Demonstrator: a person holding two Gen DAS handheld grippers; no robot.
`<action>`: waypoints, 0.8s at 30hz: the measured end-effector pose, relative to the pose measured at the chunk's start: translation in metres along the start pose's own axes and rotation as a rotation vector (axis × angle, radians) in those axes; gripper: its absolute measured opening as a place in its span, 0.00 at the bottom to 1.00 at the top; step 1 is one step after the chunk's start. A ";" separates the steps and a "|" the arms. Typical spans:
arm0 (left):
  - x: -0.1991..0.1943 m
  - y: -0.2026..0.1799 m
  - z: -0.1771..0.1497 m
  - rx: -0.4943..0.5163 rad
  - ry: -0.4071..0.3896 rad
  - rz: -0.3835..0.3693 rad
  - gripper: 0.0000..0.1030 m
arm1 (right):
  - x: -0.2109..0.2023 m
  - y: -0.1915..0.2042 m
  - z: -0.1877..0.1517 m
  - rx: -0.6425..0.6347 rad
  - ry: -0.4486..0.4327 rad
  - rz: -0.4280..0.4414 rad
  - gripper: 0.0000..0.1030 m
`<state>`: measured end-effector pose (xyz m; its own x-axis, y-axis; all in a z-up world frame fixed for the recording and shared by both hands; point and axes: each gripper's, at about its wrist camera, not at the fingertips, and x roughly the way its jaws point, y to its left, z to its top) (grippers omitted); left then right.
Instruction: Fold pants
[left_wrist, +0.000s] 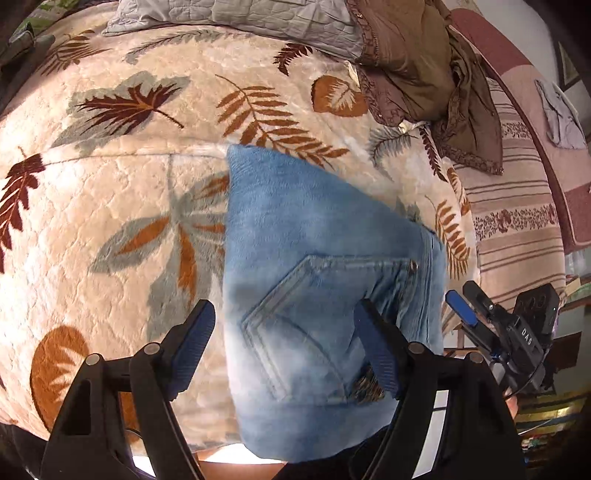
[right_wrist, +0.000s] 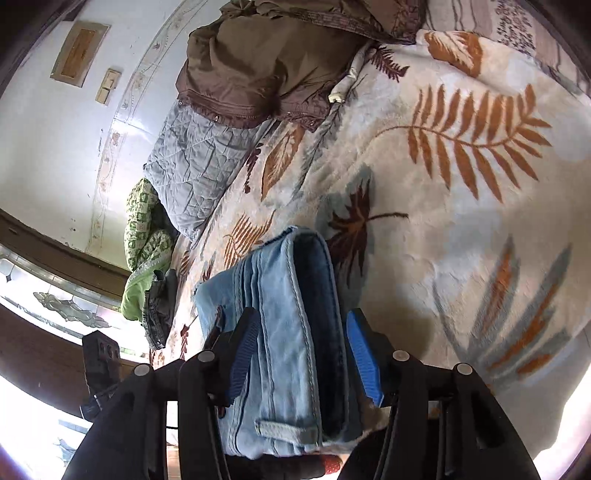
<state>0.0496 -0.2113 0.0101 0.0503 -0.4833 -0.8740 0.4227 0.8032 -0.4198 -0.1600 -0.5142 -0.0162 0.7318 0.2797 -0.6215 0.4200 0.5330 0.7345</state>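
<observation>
Jeans (left_wrist: 314, 258) lie folded, stretching straight ahead between both tongs, left (left_wrist: 284, 354) and right (right_wrist: 303, 358), open, gripping nothing.

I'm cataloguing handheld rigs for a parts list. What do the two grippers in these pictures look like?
Both are alike: the left gripper and the right gripper have black angular plastic arms joined by round silver pivot pins, ending in flat fingers faced with ribbed blue pads. Seen from the left wrist camera, the right gripper's black body carries white lettering, "DAS", and a thin dark cable.
</observation>
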 end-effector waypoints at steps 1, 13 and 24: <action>0.004 -0.004 0.010 -0.003 -0.008 0.013 0.75 | 0.007 0.007 0.006 -0.025 -0.005 0.003 0.51; 0.015 0.007 0.028 -0.016 -0.015 0.050 0.80 | 0.057 -0.001 0.023 -0.120 0.114 -0.079 0.52; 0.033 0.024 -0.025 -0.097 0.081 -0.244 0.87 | 0.069 -0.019 -0.010 -0.019 0.246 0.240 0.71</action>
<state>0.0391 -0.1994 -0.0353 -0.1169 -0.6402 -0.7592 0.3242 0.6980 -0.6385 -0.1228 -0.4975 -0.0759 0.6563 0.5816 -0.4807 0.2402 0.4429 0.8638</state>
